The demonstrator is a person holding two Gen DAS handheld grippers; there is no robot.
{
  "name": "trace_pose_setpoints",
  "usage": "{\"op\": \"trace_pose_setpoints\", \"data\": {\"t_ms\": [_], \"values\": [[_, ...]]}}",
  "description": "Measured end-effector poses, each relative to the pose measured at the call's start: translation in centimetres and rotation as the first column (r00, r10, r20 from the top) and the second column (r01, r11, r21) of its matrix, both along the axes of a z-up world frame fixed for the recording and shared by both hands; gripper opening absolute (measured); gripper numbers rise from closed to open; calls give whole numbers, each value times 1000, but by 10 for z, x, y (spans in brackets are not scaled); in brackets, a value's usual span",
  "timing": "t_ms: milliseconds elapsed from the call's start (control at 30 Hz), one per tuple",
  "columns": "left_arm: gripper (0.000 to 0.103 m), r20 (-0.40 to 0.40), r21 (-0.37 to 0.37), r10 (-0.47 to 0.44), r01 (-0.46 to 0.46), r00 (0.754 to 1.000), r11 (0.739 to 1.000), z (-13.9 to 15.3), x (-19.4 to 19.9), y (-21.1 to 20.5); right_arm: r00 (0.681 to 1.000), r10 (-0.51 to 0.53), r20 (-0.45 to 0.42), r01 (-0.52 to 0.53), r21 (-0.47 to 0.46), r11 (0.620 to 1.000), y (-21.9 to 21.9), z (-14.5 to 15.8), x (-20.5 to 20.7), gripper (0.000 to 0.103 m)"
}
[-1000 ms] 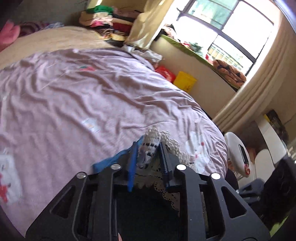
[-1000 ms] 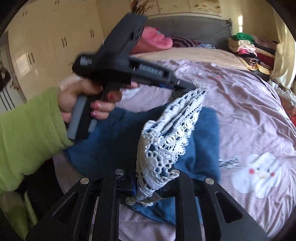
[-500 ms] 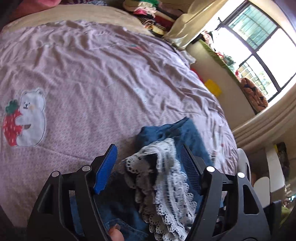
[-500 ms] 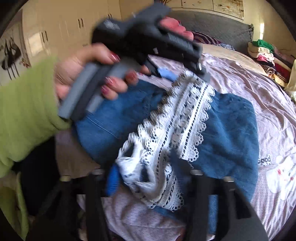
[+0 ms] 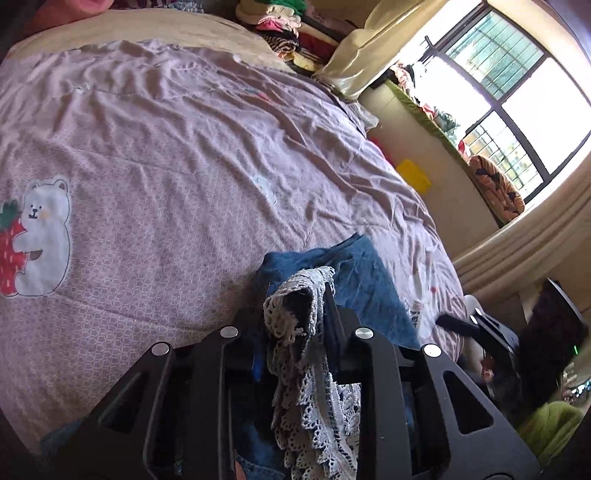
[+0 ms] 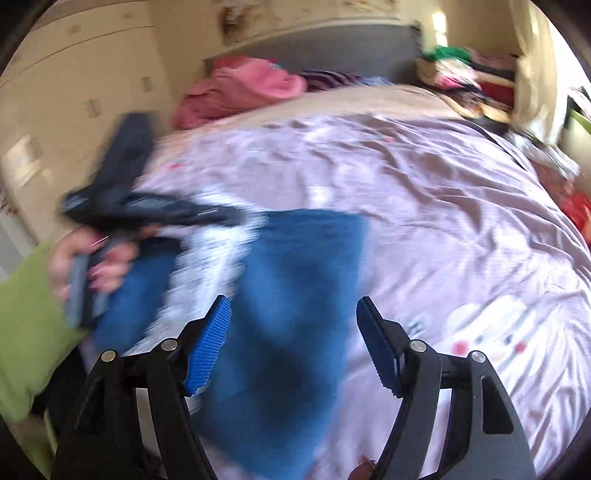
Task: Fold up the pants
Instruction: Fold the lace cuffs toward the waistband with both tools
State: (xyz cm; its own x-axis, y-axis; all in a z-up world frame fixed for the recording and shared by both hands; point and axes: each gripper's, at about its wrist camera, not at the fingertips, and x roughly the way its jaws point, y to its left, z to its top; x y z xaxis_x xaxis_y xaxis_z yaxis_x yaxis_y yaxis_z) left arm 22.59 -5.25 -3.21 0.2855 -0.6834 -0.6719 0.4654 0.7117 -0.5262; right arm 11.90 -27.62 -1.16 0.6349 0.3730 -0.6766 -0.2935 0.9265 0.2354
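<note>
Blue denim pants (image 6: 295, 295) with a white lace trim (image 5: 299, 306) lie folded near the front edge of a pink bed. My left gripper (image 5: 295, 295) is shut on the lace trim and holds it bunched just above the denim (image 5: 369, 280). It also shows, blurred, in the right wrist view (image 6: 236, 218) at the pants' left side. My right gripper (image 6: 293, 332) is open and empty, hovering above the blue denim, its blue pads (image 6: 208, 343) wide apart.
The pink bedsheet (image 5: 184, 155) with a bear print (image 5: 40, 236) spreads far and left. Piled clothes (image 5: 280, 18) sit at the bed's far corner. A window sill (image 5: 443, 136) and yellow bin (image 5: 413, 179) stand right of the bed. Pink blanket (image 6: 240, 88) lies by the headboard.
My right gripper let go of the lace trim, opened wide and pulled back. My left gripper opened half a second ago and has shut on the lace again, lower near the bed.
</note>
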Motion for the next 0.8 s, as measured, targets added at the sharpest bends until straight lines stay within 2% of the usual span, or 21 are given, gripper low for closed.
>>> {"op": "trace_pose_setpoints", "data": {"t_ms": [67, 133, 267, 333, 367, 400, 433, 533, 633, 733, 800], "values": [[17, -1, 52, 19, -19, 1000, 998, -7, 2, 0, 999, -31, -29, 31, 16, 999, -11, -7, 19, 70], [18, -9, 99, 30, -29, 1000, 995, -17, 2, -2, 995, -22, -98, 29, 64, 998, -18, -17, 48, 70], [21, -18, 44, 39, -38, 999, 998, -19, 0, 4, 980, -26, -200, 53, 130, 990, -24, -37, 91, 70], [23, -13, 47, 37, -36, 999, 998, -19, -1, 3, 970, -4, -243, 51, 187, 981, -24, -43, 103, 68], [24, -10, 52, 36, -36, 999, 998, -18, -2, 3, 966, 6, -259, 51, 212, 976, -24, -45, 108, 48], [27, -8, 57, 37, -36, 999, 998, -19, -2, 2, 962, 52, -270, 18, 249, 968, -22, -46, 110, 17], [30, -9, 56, 35, -34, 999, 998, -19, -2, 1, 961, 72, -268, -3, 251, 968, -19, -43, 107, 11], [36, 1, 69, 42, -42, 999, 997, -21, -3, -1, 972, 84, -221, -42, 192, 981, -19, -33, 92, 10], [42, 11, 96, 51, -52, 999, 994, -26, -4, -4, 972, 70, -224, -30, 177, 984, -22, -41, 94, 10], [42, 11, 96, 69, -69, 998, 993, -25, -5, -3, 976, 48, -213, -23, 121, 992, -13, -47, 95, 13], [43, 33, 111, 89, -92, 995, 989, -17, -10, -2, 978, 42, -206, -20, 108, 994, -11, -43, 93, 25]]}}
